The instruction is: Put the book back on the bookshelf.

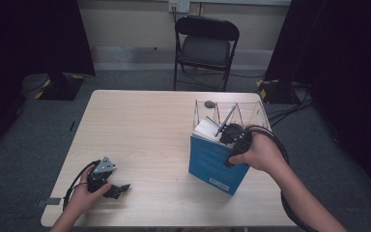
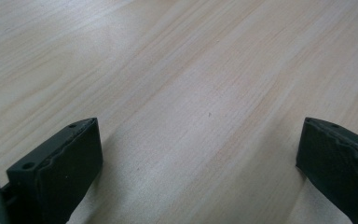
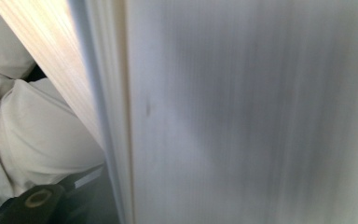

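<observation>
Blue book (image 1: 215,164) stands upright under the right gripper (image 1: 229,133).

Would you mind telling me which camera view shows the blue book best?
The high view: the blue book stands upright on the table against the clear divided rack, with the right gripper at its top edge. The right gripper view gives a blurred close-up of its page edges. The left gripper view looks at bare tabletop.

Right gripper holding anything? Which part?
Right gripper sits at the top edge of the upright blue book; whether its jaws actually clamp it cannot be told.
</observation>
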